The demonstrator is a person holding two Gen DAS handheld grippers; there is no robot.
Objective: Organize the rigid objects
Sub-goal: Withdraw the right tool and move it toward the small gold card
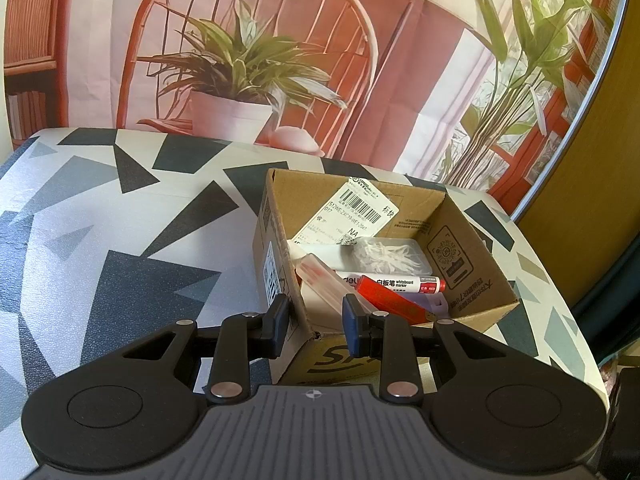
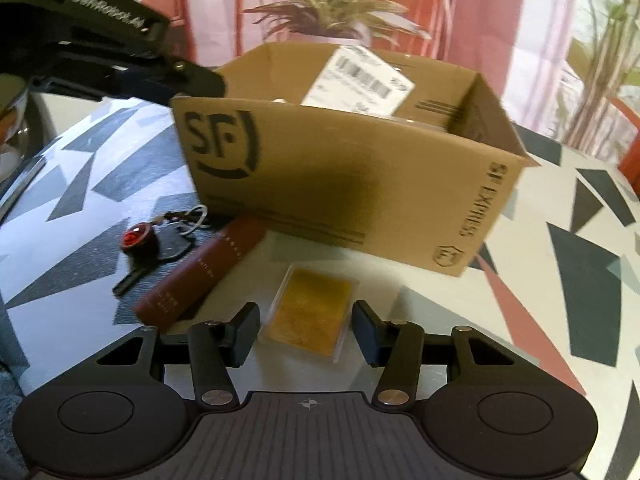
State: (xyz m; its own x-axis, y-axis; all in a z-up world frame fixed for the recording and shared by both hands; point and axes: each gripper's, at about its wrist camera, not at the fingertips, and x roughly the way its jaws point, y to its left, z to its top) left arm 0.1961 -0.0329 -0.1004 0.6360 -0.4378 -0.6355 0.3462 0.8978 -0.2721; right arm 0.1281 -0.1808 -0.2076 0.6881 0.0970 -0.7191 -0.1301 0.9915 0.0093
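Geometric-patterned counter (image 2: pixel 560 300) carries one open cardboard box (image 2: pixel 360 184). Near it lie one key (image 2: pixel 160 248), one brown tube (image 2: pixel 200 276) and one clear amber case (image 2: pixel 308 316). Right tongs (image 2: pixel 306 332) gape around the case; left tongs (image 1: pixel 316 320) straddle the box's near corner, gripping nothing.

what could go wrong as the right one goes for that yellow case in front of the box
The right hand-held gripper is open around the flat yellow case; a thin case lying flat on the table could slip out of the pads.

The left hand-held gripper straddles the cardboard box corner, so it may drag the box.
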